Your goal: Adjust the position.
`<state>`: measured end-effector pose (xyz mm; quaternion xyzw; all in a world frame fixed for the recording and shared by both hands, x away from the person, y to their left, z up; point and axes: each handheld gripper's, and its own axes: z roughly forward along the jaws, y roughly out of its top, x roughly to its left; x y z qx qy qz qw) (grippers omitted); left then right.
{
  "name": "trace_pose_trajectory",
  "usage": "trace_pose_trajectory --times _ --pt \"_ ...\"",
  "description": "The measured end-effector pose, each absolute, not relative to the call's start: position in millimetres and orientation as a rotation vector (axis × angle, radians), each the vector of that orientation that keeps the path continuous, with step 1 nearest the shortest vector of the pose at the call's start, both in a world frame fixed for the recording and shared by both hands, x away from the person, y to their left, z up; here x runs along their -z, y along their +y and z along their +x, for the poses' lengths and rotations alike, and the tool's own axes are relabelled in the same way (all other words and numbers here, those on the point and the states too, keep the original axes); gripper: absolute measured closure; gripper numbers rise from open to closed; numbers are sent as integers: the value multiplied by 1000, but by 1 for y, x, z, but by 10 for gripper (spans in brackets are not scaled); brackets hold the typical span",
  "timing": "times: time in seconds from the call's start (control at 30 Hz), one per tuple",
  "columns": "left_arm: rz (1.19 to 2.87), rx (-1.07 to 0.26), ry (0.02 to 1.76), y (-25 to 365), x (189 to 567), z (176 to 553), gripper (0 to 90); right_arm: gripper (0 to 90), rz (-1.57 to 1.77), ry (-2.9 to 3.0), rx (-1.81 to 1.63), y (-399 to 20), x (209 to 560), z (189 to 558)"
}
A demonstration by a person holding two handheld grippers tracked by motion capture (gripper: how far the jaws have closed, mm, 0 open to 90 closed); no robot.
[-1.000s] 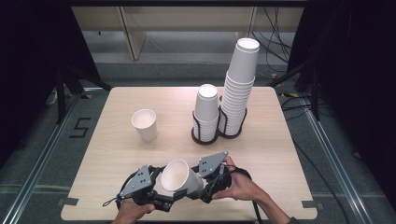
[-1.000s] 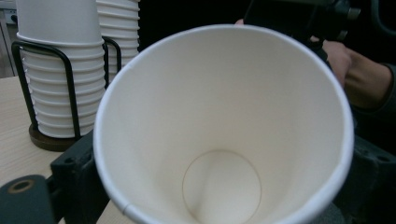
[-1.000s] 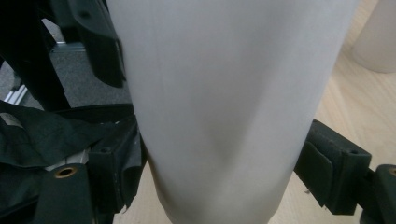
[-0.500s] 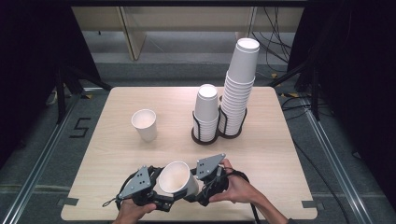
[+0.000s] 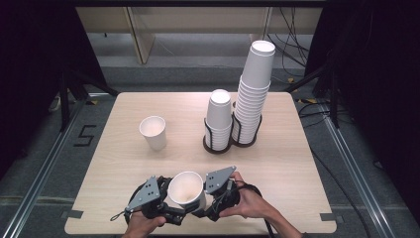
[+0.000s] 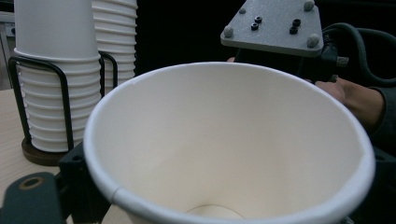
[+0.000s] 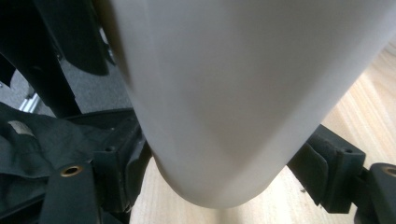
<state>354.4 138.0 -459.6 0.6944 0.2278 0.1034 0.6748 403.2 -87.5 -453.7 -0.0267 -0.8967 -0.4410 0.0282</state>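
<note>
Both claws meet at one paper cup [image 5: 187, 191], near the front edge of the surface [image 5: 297, 163]. Left claw [image 5: 171, 210] sits just left of the cup and right claw [image 5: 210, 208] just right of it, each squeezing the cup's side. Its mouth tips up and away from the person. It is white, smooth, thin and round, wide on top. Behind it stands another cup [image 5: 153, 132], well apart, and two cup stacks [image 5: 247, 99] in a black wire rack [image 5: 218, 141].
</note>
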Motion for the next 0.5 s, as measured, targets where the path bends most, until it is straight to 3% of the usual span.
trace_pose_trajectory --times 0.27,0.5 --pt "1546 -302 583 152 456 359 139 188 -216 -2726 1398 -96 457 411" --pt "1574 -470 694 169 460 370 138 188 -338 -2749 1404 -114 459 417"
